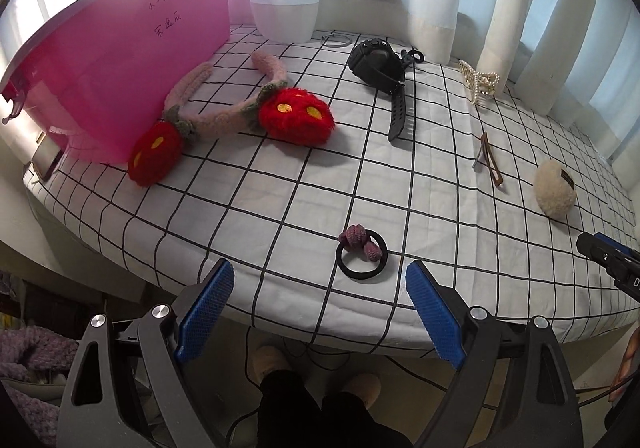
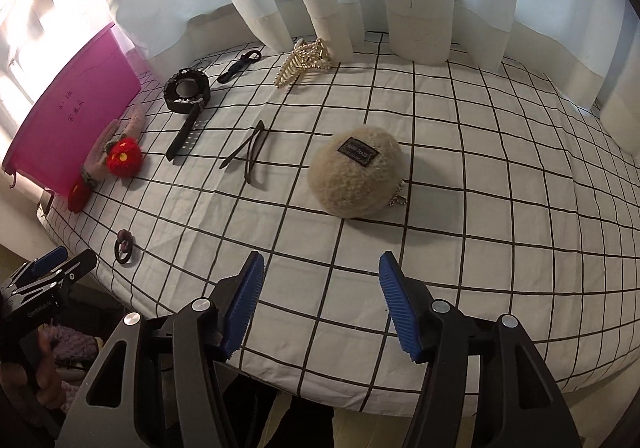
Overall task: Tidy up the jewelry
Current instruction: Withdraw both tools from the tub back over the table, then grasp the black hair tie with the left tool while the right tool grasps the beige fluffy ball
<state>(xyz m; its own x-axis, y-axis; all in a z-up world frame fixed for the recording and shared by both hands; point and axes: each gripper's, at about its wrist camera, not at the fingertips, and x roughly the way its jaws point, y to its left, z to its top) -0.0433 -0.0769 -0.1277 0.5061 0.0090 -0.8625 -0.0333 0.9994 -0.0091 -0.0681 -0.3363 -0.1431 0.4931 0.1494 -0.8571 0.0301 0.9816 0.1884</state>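
a white checked cloth covers the table. the left gripper is spread wide with nothing in it, just before the black hair tie. the right gripper is spread too, near the fluffy ball. the pink box is cut off at the left edge.

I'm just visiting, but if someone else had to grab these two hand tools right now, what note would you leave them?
Left gripper: fingers open, empty, hovering just short of the black hair tie with the knitted knot.
Right gripper: fingers open, empty, pointed at the fluffy beige pom-pom.
On the checked cloth: strawberry headband resting beside the pink bin, black watch, pearl claw clip, brown hair clip, small black clip at the back.
Done: nothing visibly put away; the bin's inside is hidden.
Left: collect every piece, probably starting with the hair tie and pom-pom.
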